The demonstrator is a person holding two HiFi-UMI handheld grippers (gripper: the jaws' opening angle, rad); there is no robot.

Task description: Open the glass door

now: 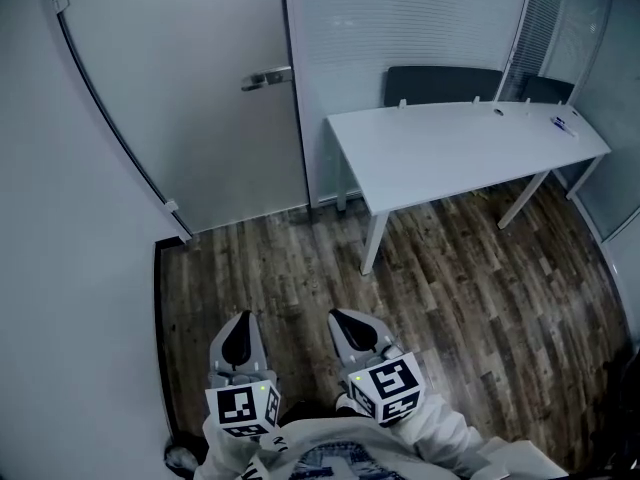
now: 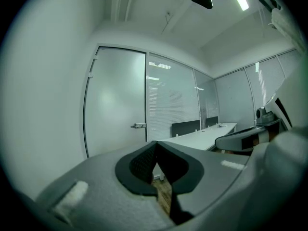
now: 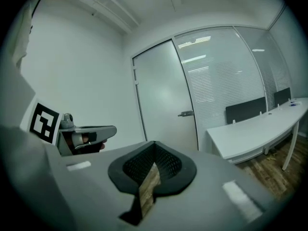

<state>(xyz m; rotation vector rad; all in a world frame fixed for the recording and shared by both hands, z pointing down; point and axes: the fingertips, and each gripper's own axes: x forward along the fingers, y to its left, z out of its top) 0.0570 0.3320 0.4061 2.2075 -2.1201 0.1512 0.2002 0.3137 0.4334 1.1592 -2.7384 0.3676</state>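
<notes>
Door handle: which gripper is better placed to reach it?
Left, probably. In the head view the left gripper lines up with the handle, while the right gripper sits off toward the table. Both are far off and shut.

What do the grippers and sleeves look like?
The left gripper and right gripper are grey tapered shells with black textured pads. Each carries a white cube with black square markers. Sleeves are white.

Open floor (image 1: 280,268) runs straight up to the door (image 1: 190,118), so the handle (image 1: 266,78) is reachable head-on. Table (image 1: 460,153) blocks the right side, and the wall (image 1: 70,298) sits tight on the left.
</notes>
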